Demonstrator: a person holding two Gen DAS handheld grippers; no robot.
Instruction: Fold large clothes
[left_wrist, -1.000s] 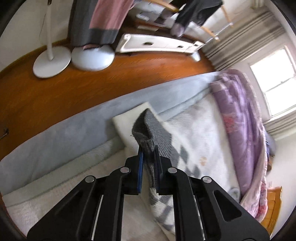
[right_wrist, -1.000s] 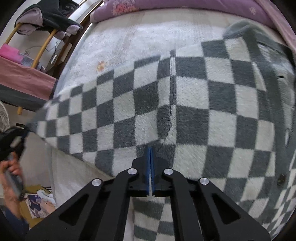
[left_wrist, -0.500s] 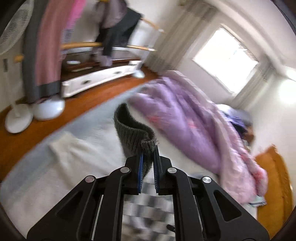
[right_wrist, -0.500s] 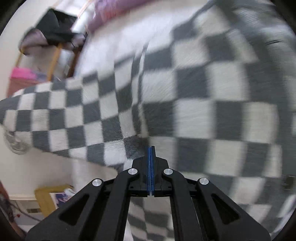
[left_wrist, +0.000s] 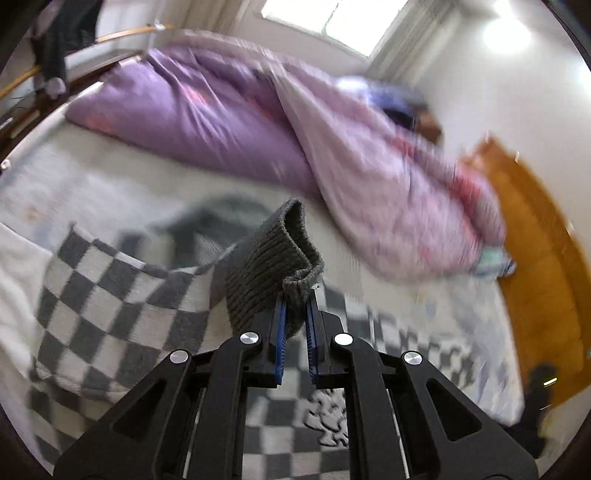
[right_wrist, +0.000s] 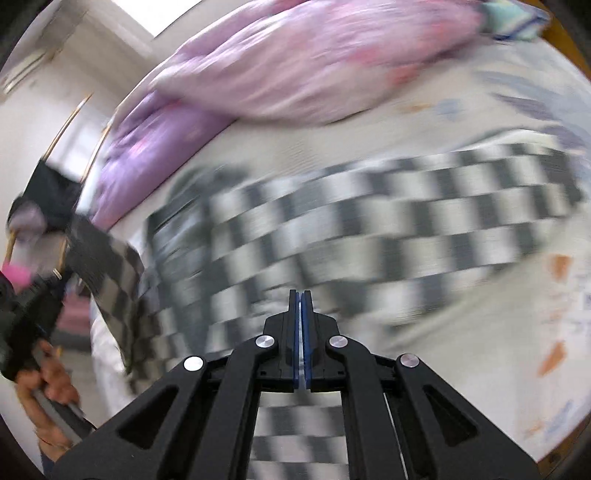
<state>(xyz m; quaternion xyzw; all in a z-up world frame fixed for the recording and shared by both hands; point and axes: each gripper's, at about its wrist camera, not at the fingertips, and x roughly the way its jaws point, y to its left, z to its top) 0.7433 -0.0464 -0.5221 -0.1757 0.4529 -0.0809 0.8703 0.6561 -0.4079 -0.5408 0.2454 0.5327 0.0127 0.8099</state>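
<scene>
The grey-and-white checked knitted cardigan (right_wrist: 369, 229) lies on the white bed (right_wrist: 480, 325), its sleeve running long across the right-wrist view. The left claw (left_wrist: 295, 314) grips its ribbed grey cuff (left_wrist: 273, 258), which points upward. The right claw (right_wrist: 301, 306) is nearly closed, its jaws parting, nothing visibly pinched.

Black angular gripper (left_wrist: 295, 314) frames, silver screws, blue-padded fingers (right_wrist: 297, 325); dark sleeve (right_wrist: 14, 354) at hand (right_wrist: 44, 384).

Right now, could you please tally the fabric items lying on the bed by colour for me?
Grey-and-white checked: 1, the checked garment, its ribbed cuff clamped in the left gripper.
Purple and pink: 1, the quilt.
Pale blue-green: 1, a small folded cloth at the quilt's end; blur hides what it is.
Total: 3
</scene>
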